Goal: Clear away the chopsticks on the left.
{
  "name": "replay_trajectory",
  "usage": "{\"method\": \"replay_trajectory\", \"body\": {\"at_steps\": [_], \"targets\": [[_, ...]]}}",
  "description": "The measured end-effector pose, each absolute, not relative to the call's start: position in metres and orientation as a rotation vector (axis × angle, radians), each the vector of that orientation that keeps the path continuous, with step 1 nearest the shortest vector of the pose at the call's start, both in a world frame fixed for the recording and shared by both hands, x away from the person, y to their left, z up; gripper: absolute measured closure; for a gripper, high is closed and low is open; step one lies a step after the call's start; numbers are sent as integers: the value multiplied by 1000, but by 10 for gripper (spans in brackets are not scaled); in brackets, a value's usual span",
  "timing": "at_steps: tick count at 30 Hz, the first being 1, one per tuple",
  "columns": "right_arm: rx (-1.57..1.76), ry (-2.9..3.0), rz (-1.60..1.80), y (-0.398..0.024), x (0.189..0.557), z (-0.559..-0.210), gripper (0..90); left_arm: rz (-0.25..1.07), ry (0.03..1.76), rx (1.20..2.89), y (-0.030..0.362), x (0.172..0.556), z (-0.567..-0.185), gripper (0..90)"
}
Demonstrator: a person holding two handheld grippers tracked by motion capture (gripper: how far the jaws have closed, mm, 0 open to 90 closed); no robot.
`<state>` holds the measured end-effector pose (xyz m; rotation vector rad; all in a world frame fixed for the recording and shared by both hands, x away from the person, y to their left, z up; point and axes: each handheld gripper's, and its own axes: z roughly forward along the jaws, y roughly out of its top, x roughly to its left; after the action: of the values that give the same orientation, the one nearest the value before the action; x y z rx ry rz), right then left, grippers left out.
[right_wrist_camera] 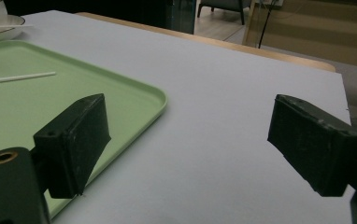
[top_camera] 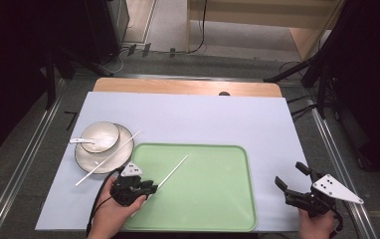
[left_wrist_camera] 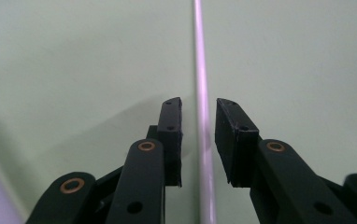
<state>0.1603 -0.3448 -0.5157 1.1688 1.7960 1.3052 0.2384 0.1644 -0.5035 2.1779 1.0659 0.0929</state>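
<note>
A wooden table (top_camera: 188,87) covered with a pale sheet (top_camera: 218,117) carries a green tray (top_camera: 213,199) and a stacked bowl and plate.

My left gripper (top_camera: 150,188) is low over the near left part of the tray, and its jaws are a little apart with one white chopstick (top_camera: 174,170) lying between them on the tray floor; in the left gripper view the pads (left_wrist_camera: 173,135) do not press on this stick, a thin gap shows on each side. My right gripper (top_camera: 291,177) I hold over the sheet, to the right of the tray, with the jaws wide and nothing in them. The second chopstick (top_camera: 109,158) lies across the plate (top_camera: 123,154), beside the white bowl (top_camera: 100,135) which has a spoon (top_camera: 81,141) in it.
</note>
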Motion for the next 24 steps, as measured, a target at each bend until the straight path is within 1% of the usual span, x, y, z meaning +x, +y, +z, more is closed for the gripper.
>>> {"method": "replay_trajectory", "body": {"at_steps": [1, 2, 4, 5, 6, 10, 12, 13, 16, 17, 24], "targets": [[1175, 1796, 1301, -345, 161, -516, 131, 120, 1064, 2144, 163, 241, -497, 750], [1175, 1796, 1302, -345, 162, -516, 131, 117, 1051, 2139, 160, 242, -495, 786], [1175, 1798, 1304, -345, 163, -517, 131, 84, 1004, 2132, 152, 245, -493, 900], [1175, 1798, 1304, -345, 163, -517, 131, 84, 1004, 2132, 152, 245, -493, 900], [1178, 1799, 1302, -344, 163, -517, 131, 60, 974, 2138, 144, 247, -494, 900], [1173, 1809, 1297, -343, 163, -517, 131, 111, 938, 2233, 109, 253, -508, 900], [1169, 1812, 1296, -343, 163, -517, 131, 122, 942, 2255, 105, 255, -511, 900], [1169, 1814, 1296, -343, 162, -517, 131, 147, 956, 2280, 100, 257, -516, 900], [1172, 1814, 1297, -343, 162, -518, 131, 163, 979, 2262, 101, 258, -517, 900], [1175, 1815, 1295, -344, 162, -518, 131, 190, 996, 2265, 104, 259, -516, 900], [1171, 1816, 1295, -344, 162, -518, 131, 229, 1108, 2212, 122, 264, -515, 900]]}}
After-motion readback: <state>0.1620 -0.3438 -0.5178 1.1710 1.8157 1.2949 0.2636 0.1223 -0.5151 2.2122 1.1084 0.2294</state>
